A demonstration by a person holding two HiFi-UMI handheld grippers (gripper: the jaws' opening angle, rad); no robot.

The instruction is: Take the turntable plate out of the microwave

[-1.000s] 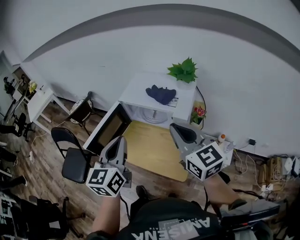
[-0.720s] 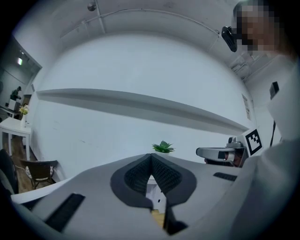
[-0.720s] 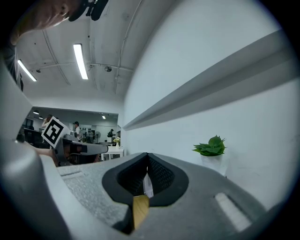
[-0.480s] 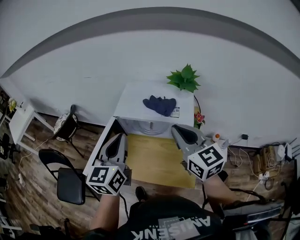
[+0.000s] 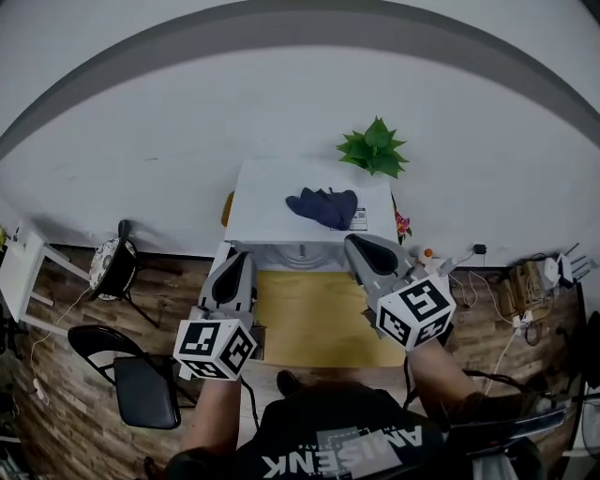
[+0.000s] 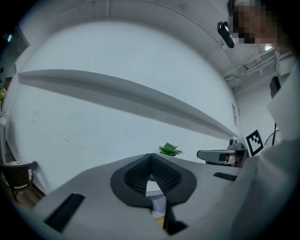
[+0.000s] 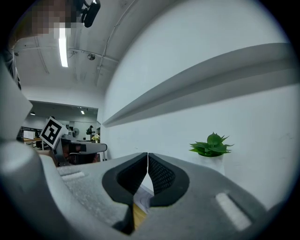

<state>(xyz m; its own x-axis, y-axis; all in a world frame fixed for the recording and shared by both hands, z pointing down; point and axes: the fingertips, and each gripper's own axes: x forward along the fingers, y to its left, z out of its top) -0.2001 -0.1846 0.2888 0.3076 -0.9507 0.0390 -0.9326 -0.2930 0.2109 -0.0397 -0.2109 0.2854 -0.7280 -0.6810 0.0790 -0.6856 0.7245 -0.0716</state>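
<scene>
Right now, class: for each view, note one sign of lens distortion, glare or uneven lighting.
Head view: the grey wall stripe bows into an arch and the corners darken. Left gripper view: that stripe curves too, inside a black vignette. Right gripper view: the ceiling strip light blows out white; the potted plant is sharp.

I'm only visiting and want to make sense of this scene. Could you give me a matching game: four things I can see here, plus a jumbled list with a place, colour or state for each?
Things:
1. plant
2. cloth
3. folding chair
4. left gripper

Descriptions:
A. shut, holding nothing
B. dark blue, lying on top of the microwave
C. green, close to the wall
D. black, on the floor to the left of the wooden table

Pairs: 1-C, 2-B, 3-D, 4-A.
</scene>
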